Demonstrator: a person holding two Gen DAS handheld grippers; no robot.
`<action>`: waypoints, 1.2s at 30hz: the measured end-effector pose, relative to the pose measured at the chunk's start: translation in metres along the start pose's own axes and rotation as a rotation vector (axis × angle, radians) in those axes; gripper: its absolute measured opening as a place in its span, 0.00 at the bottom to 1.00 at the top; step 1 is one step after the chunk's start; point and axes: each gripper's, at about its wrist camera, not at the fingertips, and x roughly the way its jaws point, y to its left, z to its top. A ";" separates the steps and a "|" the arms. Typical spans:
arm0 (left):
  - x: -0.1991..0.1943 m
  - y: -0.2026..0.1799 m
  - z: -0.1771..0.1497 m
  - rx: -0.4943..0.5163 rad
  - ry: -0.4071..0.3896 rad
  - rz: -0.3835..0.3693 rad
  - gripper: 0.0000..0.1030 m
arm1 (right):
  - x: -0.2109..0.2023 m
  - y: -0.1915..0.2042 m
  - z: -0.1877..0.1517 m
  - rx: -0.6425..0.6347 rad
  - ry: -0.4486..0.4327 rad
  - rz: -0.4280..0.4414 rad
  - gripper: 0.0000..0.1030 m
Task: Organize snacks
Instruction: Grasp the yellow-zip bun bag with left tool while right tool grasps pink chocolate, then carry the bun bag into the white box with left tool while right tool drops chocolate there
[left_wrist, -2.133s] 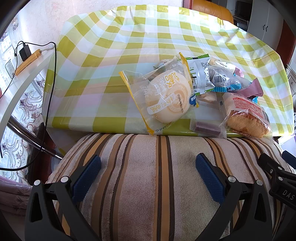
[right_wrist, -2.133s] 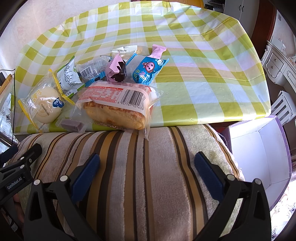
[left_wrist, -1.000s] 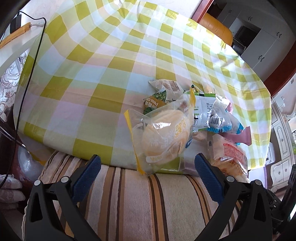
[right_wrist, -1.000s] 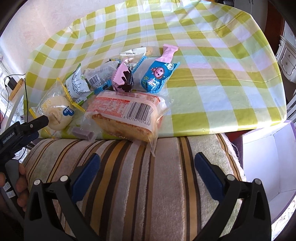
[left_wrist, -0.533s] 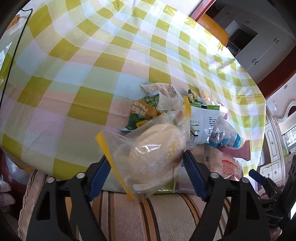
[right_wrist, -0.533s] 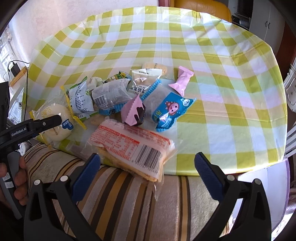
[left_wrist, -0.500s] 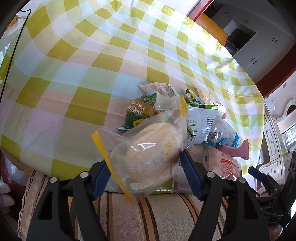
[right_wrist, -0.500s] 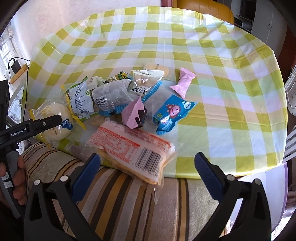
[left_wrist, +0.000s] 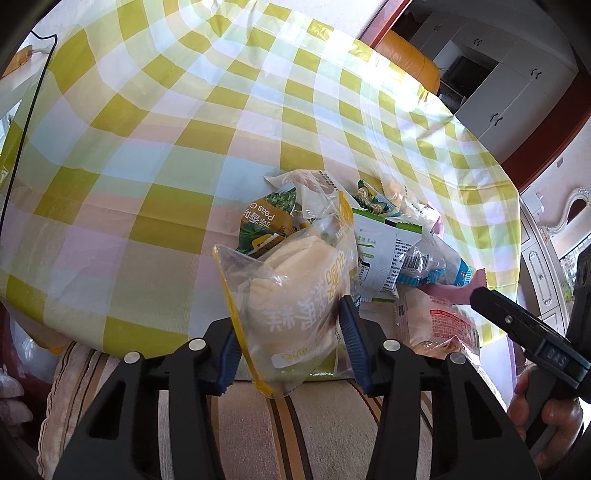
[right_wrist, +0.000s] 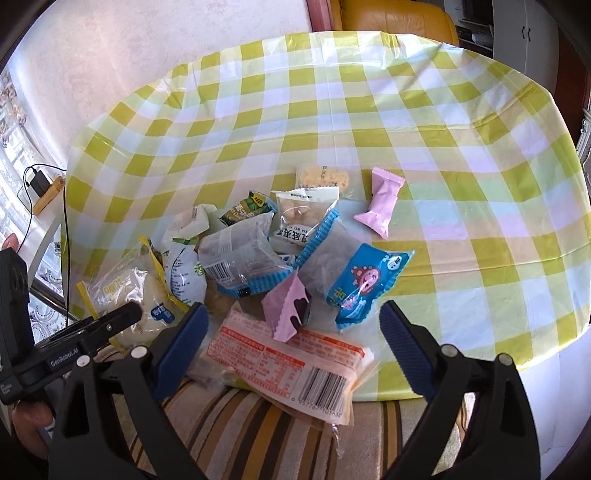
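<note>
Between the fingers: the left gripper (left_wrist: 288, 343) is clamped on a round bun in a clear bag (left_wrist: 295, 295), its blue pads pressing the bag from both sides, low on the pack.
Bun's place: at the near edge of the checked tablecloth (left_wrist: 155, 155), over the striped cushion (left_wrist: 314, 424); whether its bottom touches the cloth I cannot tell.
Beyond the left fingertips: a green pea-snack packet (left_wrist: 264, 225) and a white-and-green sachet (left_wrist: 380, 258), both just behind the bun.
Handling of the bun: probably light and soft, easily squashed; the film looks slick and puffy, so a hard squeeze would dent the bread and a weak one could let the bag slide.
Where to hold it: across the bun's body, as now, seems surest; the yellow sealed strip (left_wrist: 236, 321) along the bag's edge is an alternative that spares the bread but would leave the pack dangling.
Right gripper (right_wrist: 291, 332): fingers spread wide, holding nothing.
Between the right fingers: a long bread loaf in an orange-printed wrapper (right_wrist: 288, 365), overhanging the table edge toward the cushion, with a pink zigzag-edged wrapper (right_wrist: 286, 314) lying on its far end.
Handling of the loaf: likely soft and bulky; a grip across its middle looks better than one on the loose film ends.
Past the right fingertips: a blue cartoon packet (right_wrist: 364, 284), a clear blue-edged pack (right_wrist: 240, 258), a pink candy pillow (right_wrist: 382, 201).
</note>
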 end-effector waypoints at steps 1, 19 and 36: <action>-0.002 -0.001 -0.001 0.004 -0.003 0.000 0.42 | 0.004 0.000 0.001 0.006 0.008 0.000 0.83; -0.044 -0.018 -0.030 0.028 -0.099 -0.011 0.27 | -0.013 -0.014 -0.001 0.062 -0.094 0.065 0.25; -0.081 -0.031 -0.045 0.048 -0.205 -0.029 0.23 | -0.063 -0.054 -0.019 0.152 -0.173 0.080 0.21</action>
